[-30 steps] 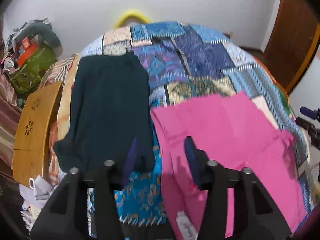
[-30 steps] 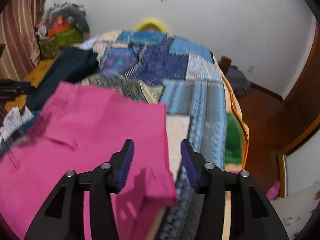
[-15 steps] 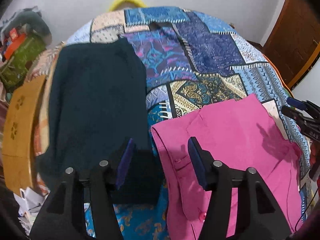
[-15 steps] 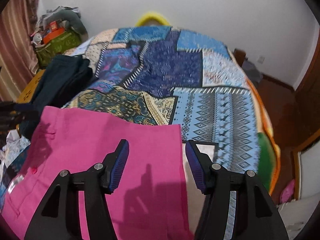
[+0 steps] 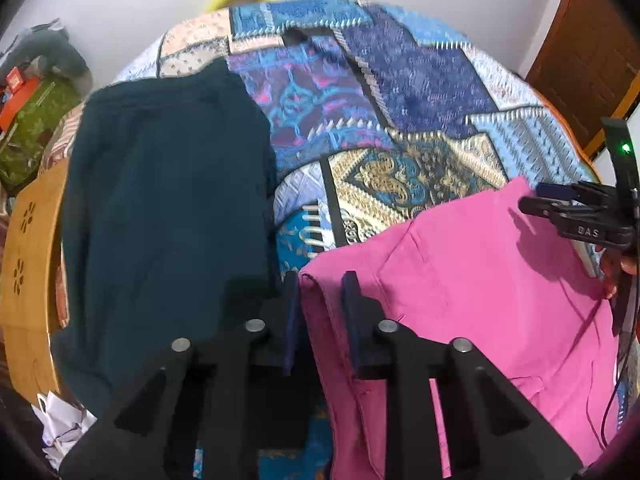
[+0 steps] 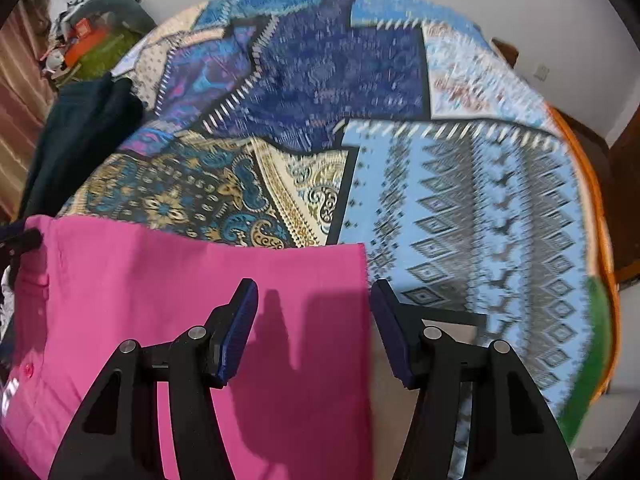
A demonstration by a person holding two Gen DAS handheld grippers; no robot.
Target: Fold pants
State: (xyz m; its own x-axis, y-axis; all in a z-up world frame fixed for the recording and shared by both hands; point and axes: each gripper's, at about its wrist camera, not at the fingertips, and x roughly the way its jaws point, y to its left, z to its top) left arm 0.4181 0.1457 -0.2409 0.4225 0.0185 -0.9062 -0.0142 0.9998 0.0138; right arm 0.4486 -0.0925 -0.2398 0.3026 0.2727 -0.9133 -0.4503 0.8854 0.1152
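Note:
Pink pants [image 5: 472, 280] lie flat on a patchwork bedspread [image 5: 400, 92]. My left gripper [image 5: 320, 312] has its fingers narrowed around the raised waist-end edge of the pants, with a gap still showing. In the right wrist view the pants [image 6: 140, 300] fill the lower left. My right gripper [image 6: 314, 332] is open, its fingers straddling the right edge of the pants near the far corner. The right gripper also shows at the right edge of the left wrist view [image 5: 572, 212].
Folded dark teal pants [image 5: 168, 208] lie on the bed left of the pink ones. A wooden board [image 5: 28, 264] and clutter [image 5: 36, 112] stand off the bed's left side. A wooden door [image 5: 588, 40] is at the right.
Both grippers have moved down and forward to the pink pants. My left gripper has narrowed around the waist-end edge. My right gripper stays open at the far right corner.

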